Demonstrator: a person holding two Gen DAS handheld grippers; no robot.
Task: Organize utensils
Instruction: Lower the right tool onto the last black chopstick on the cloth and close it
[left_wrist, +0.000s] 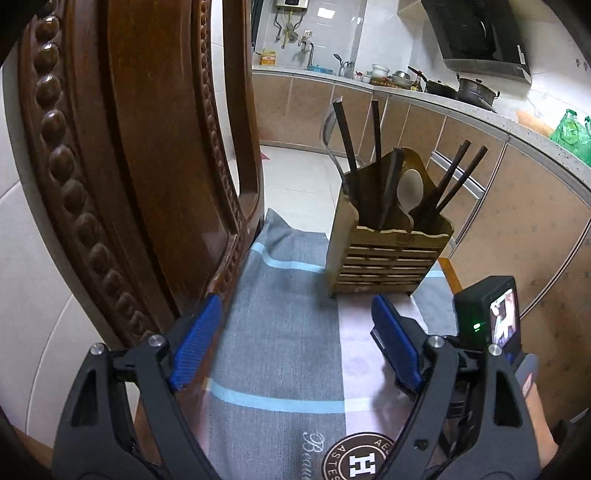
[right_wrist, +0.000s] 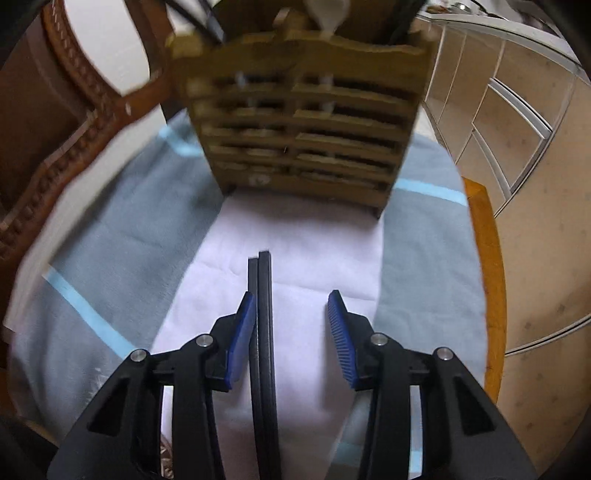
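Dark carved wooden chair back (left_wrist: 140, 166): left of slatted wooden utensil caddy (left_wrist: 388, 251), near it.

Left claw (left_wrist: 295, 343): jaws wide, nothing between, hovering over grey cloth with pale blue stripes (left_wrist: 280, 314), short of caddy.

Caddy: upright on cloth on tabletop; holds dark chopsticks (left_wrist: 458, 173), white spoon (left_wrist: 410, 192), steel ladle (left_wrist: 328, 129).

Right claw (right_wrist: 291, 317): jaws partly open, pair of black chopsticks (right_wrist: 264, 314) between, touching left blue pad (right_wrist: 242, 339), clear of right pad; tips point toward caddy, stopping short.

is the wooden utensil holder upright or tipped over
Upright: the wooden utensil holder stands on its base on the towel, chopsticks and spoon sticking up from it.
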